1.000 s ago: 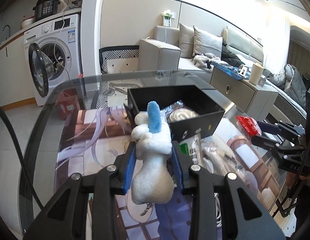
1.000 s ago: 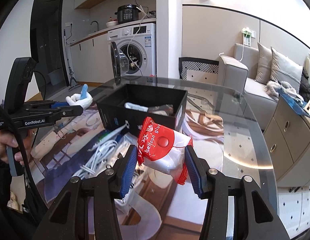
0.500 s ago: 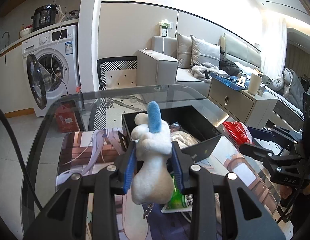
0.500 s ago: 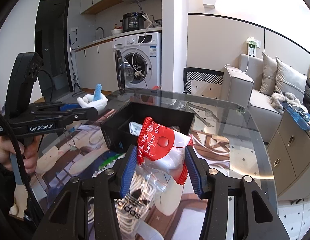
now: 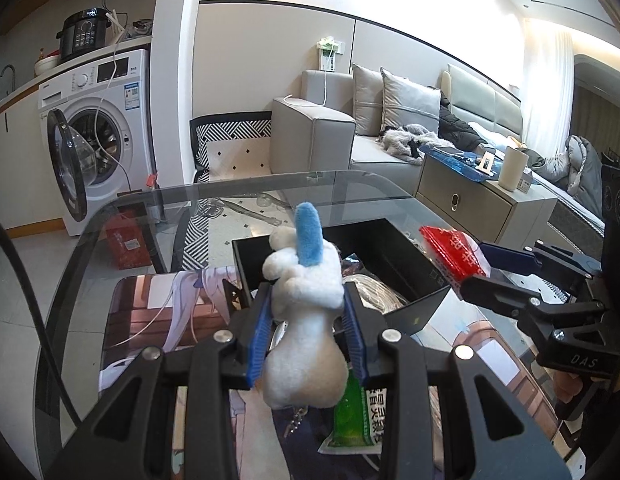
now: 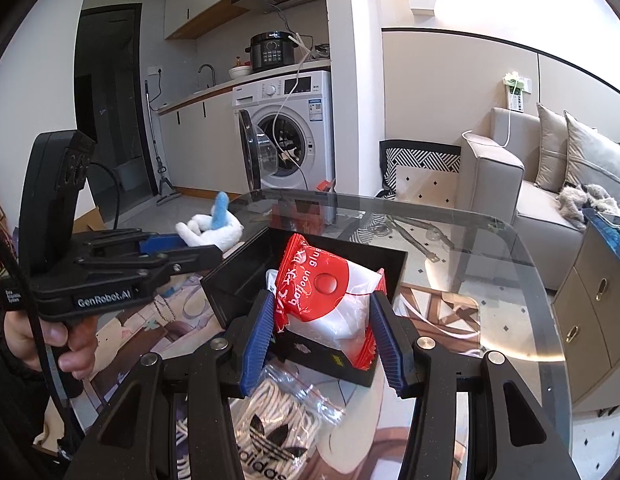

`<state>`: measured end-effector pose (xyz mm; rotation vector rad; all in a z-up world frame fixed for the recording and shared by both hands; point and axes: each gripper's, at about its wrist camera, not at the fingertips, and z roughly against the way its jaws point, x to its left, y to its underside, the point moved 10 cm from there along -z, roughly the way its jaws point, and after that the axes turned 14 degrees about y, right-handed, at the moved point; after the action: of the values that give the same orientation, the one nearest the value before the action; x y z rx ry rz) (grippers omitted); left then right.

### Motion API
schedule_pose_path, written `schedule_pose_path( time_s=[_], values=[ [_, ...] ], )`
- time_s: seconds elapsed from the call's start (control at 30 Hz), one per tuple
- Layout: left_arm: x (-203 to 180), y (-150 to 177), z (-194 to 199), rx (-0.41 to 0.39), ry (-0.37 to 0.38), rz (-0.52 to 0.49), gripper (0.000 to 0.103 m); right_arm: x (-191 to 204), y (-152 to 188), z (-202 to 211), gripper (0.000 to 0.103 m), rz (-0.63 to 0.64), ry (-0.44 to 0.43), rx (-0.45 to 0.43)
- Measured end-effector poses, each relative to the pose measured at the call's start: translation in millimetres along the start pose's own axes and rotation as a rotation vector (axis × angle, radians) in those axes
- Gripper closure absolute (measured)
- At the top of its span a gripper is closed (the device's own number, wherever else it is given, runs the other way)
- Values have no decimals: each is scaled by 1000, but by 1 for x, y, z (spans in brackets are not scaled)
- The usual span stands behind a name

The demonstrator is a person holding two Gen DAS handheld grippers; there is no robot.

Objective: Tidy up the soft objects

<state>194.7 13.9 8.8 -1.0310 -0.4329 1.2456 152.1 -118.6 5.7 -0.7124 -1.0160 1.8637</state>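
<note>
Left claw (image 5: 305, 336) pinching white plush toy (image 5: 305, 320) at the waist, raised over near edge of black box (image 5: 394, 256) for dropping in. Right claw (image 6: 322, 336) clamped on red-and-white packet (image 6: 330, 300), likewise poised above box on glass table (image 6: 490, 280).

1. The left wrist view is looking forward along the left gripper (image 5: 305, 336), sitting close above the glass table (image 5: 89, 248) near its near edge and facing the table's far edge, with the washing machine (image 5: 97, 136) and sofa (image 5: 318, 140) beyond.
2. The right wrist view is looking along the right gripper (image 6: 322, 336) from the table's right side, angling toward the far left corner.
3. Both views are sharing the black box (image 5: 390, 256) (image 6: 225, 284) mid-table, and each is catching the other gripper at its side.
</note>
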Motion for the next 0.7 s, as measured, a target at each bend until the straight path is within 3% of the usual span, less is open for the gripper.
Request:
schedule_pose_path(
  time_s=[0.7],
  values=[
    [12,-14,-44,27,0,-11,70,13,-4,-47,54,33,-20,33]
  ],
)
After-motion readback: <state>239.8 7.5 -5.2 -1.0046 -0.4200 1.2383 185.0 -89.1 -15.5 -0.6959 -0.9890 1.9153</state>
